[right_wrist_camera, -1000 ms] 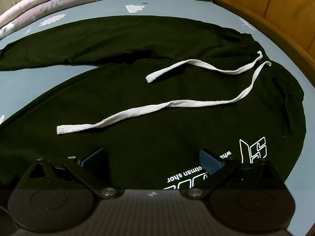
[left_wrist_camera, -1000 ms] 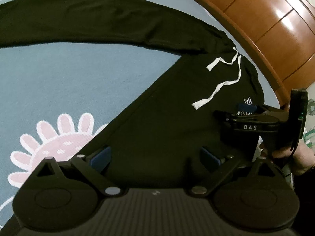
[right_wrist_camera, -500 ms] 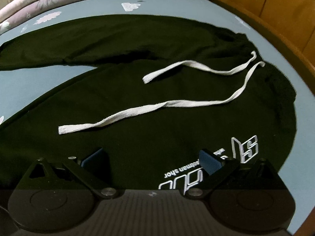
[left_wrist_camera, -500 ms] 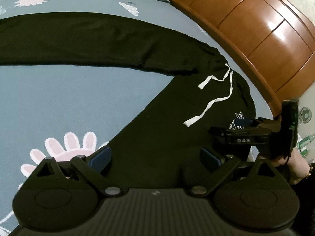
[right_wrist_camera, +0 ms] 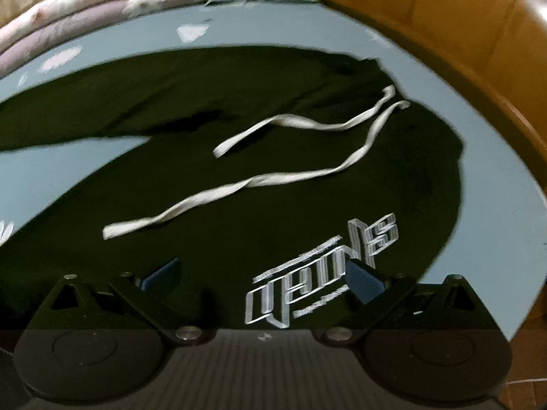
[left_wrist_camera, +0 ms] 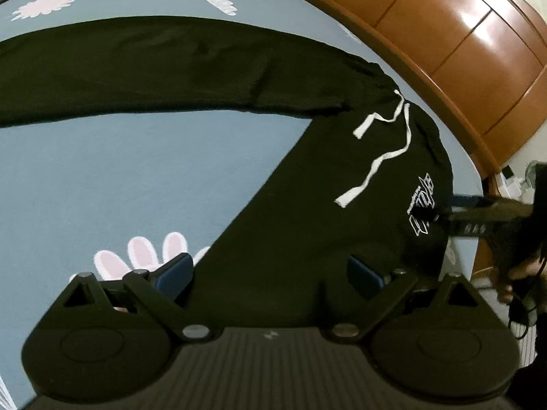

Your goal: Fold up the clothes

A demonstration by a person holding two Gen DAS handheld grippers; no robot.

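Black sweatpants [left_wrist_camera: 290, 212] lie spread on a blue-grey bedsheet [left_wrist_camera: 119, 171], one leg stretched to the far left, the other running under my left gripper [left_wrist_camera: 270, 275]. That gripper is open, its blue pads hovering over the near leg's edge. White drawstrings [left_wrist_camera: 386, 150] trail from the waistband. My right gripper [right_wrist_camera: 263, 278] is open just above the white printed logo [right_wrist_camera: 324, 270] near the waist. In the left wrist view the right gripper [left_wrist_camera: 444, 212] reaches in from the right, beside the logo, held by a hand [left_wrist_camera: 519, 273].
A glossy wooden headboard [left_wrist_camera: 461, 44] curves along the bed's right side. Folded floral quilts [right_wrist_camera: 68, 34] lie at the far end. The sheet carries pink flower prints [left_wrist_camera: 143, 256]. The bed's edge drops off at right, near a white fan [left_wrist_camera: 530, 174].
Both grippers have pulled back and lifted, so more of the pants and bed shows. The right gripper has shifted toward the waist, bringing the whole logo into its view.
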